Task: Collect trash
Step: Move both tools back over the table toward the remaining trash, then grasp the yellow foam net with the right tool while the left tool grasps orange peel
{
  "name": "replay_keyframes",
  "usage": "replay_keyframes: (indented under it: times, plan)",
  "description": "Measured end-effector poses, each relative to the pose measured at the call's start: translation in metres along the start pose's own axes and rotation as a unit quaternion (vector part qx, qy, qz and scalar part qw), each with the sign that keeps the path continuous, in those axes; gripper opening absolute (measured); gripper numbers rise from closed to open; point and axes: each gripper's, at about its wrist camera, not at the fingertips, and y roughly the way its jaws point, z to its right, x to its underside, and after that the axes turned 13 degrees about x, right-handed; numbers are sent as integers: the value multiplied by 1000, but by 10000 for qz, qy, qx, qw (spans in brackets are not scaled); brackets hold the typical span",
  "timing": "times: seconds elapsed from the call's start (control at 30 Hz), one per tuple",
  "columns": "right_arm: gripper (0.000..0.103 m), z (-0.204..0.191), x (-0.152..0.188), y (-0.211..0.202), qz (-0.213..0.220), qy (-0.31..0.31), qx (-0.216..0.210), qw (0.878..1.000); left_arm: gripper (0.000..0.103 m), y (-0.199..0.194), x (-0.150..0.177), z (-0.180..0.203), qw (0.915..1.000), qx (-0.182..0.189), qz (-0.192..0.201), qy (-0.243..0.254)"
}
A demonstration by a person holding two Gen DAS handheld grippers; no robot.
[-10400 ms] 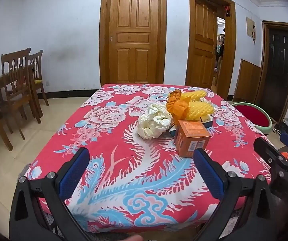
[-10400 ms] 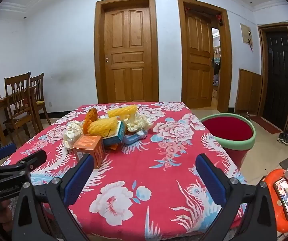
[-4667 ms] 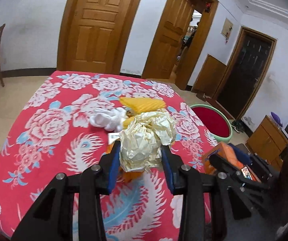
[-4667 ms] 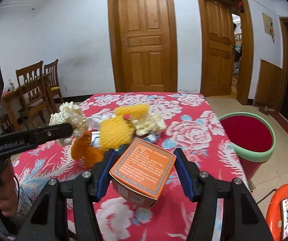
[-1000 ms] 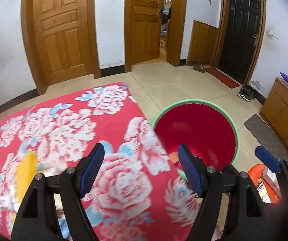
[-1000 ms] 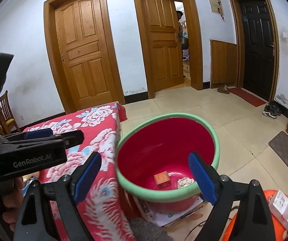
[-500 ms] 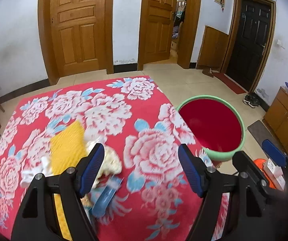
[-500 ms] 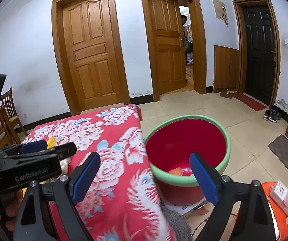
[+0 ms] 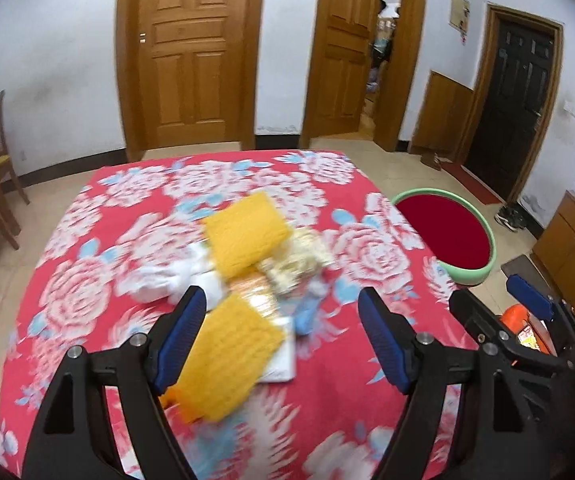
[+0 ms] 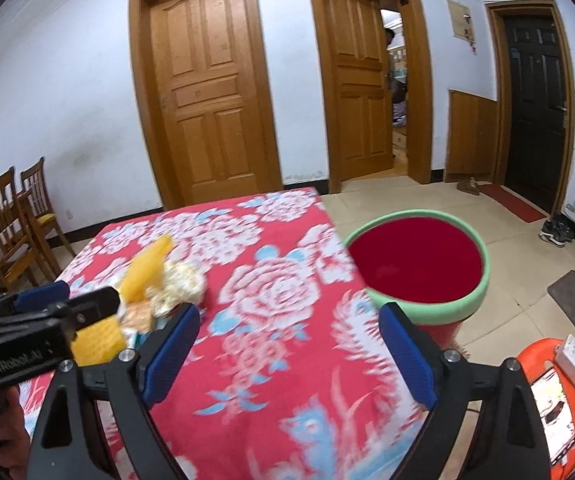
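With jaws wide and empty, left gripper (image 9: 283, 336) is nearer; yellow foam net (image 9: 227, 364) sits at eleven o'clock, right gripper (image 10: 287, 356) wide too.

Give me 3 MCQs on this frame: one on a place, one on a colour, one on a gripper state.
1. Where is the bin relative to the table?
A. On the tabletop
B. On the floor off the table's right side
C. Under the chairs

2. What colour is the bin's rim?
A. Green
B. Blue
C. Black

3. What state is the left hand-held gripper in?
A. Shut on the white crumpled wad
B. Shut on a yellow foam net
C. Open and holding nothing

Answers:
1 B, the bin stands on the tiles beside the cloth's right edge.
2 A, a pale green band rings the red inside.
3 C, its jaws stand wide apart over the trash pile, the near yellow foam net lying loose on the cloth between them.
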Motion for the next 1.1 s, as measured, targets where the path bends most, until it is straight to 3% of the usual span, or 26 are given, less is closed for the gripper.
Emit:
replay_keyframes:
  times: [0.33, 0.57, 0.73, 1.0, 1.07, 1.1]
  plan:
    - [94, -52, 13, 3, -214, -282, -609, 9975, 78, -34, 36, -67, 9967, -458, -21, -670]
    - [95, -89, 15, 12, -351, -555, -1027, 9925, 78, -36, 60, -91, 9937, -578, -144, -949]
    - [103, -109, 13, 20, -527, -614, -1344, 9876, 78, -32, 67, -110, 9908, -575, -220, -1203]
    - [103, -137, 12, 37, -705, -894, -1521, 9818, 77, -20, 64, -121, 9916, -292, -324, -1220]
    - [97, -142, 14, 43, -791, -937, -1619, 9792, 76, -13, 62, -122, 9918, -176, -411, -1194]
    - [82, -144, 14, 45, -844, -952, -1645, 9781, 75, -10, 61, -123, 9919, -103, -435, -1192]
